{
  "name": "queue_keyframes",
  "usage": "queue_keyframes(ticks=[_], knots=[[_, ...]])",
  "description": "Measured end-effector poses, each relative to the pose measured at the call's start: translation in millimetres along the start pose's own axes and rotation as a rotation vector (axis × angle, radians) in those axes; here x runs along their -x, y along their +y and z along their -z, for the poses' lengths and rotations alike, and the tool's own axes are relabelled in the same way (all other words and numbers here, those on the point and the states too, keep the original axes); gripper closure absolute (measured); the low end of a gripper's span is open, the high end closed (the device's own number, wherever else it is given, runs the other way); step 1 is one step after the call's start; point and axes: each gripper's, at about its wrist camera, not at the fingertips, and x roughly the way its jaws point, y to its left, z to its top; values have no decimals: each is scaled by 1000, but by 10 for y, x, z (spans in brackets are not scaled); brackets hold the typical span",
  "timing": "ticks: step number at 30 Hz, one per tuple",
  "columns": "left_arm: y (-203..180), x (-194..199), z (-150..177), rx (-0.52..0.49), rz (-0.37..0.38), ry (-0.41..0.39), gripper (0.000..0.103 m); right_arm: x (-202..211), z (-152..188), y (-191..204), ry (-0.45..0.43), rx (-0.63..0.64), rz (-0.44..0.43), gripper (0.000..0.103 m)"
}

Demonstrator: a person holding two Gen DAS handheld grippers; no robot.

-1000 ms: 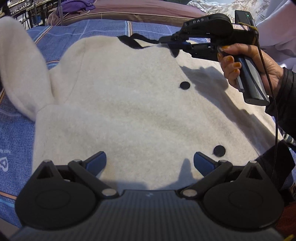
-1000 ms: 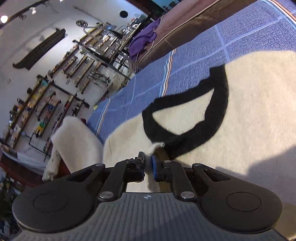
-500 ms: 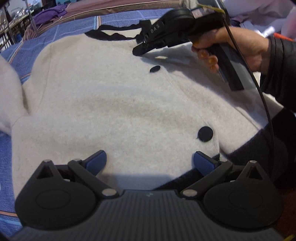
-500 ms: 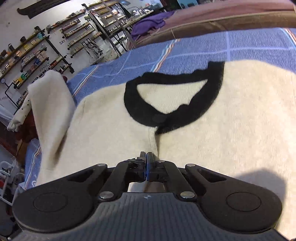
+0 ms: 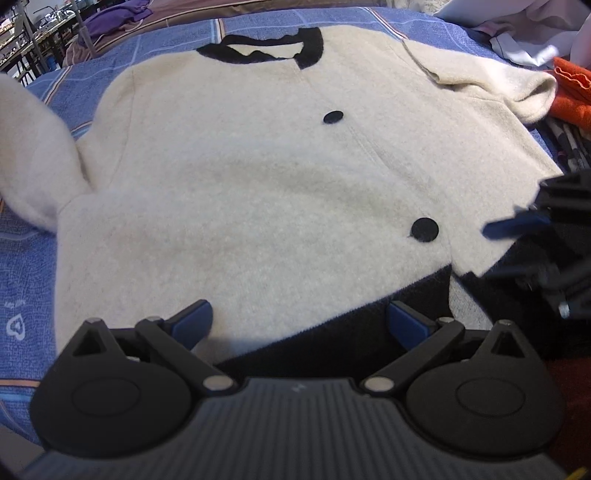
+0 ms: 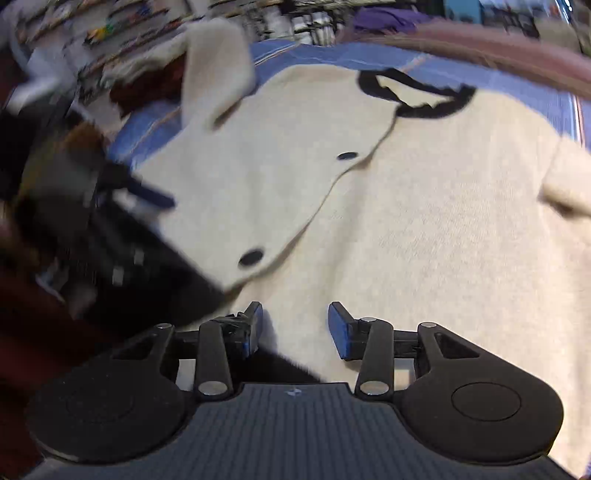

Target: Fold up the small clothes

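Note:
A cream fleece cardigan (image 5: 258, 177) with a black collar (image 5: 258, 51), two black buttons (image 5: 424, 229) and a black hem band (image 5: 332, 332) lies flat, front up, on a blue bedspread (image 5: 29, 266). Its left sleeve (image 5: 29, 155) sticks up at the left. My left gripper (image 5: 299, 321) is open over the hem. My right gripper (image 6: 295, 325) is open and empty above the lower front panel (image 6: 406, 258); it also shows blurred at the right edge of the left wrist view (image 5: 517, 225).
Orange cloth (image 5: 572, 92) and pale fabric (image 5: 517, 33) lie at the far right of the bed. A purple garment (image 5: 114, 14) and racks stand behind. The left gripper appears blurred at the left of the right wrist view (image 6: 147, 195).
My right gripper let go of the collar, opened and pulled back from the neckline to the hem at the right. The left gripper drew back slightly toward the hem.

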Motion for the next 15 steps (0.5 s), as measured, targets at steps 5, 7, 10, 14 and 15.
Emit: queue_keyframes(ticks=[5, 7, 10, 14, 15], knots=[[76, 139, 33, 32, -28, -6, 0, 200, 84, 57, 49, -68, -48, 32], [65, 218, 31, 62, 14, -47, 0, 330, 48, -52, -34, -173, -75, 32], [-77, 184, -15, 73, 85, -71, 0, 298, -13, -8, -78, -133, -69, 16], [-464, -38, 103, -83, 1, 1, 0, 36, 119, 135, 71, -66, -3, 7], [-522, -32, 146, -124, -17, -6, 0, 50, 141, 162, 57, -40, -1, 6]])
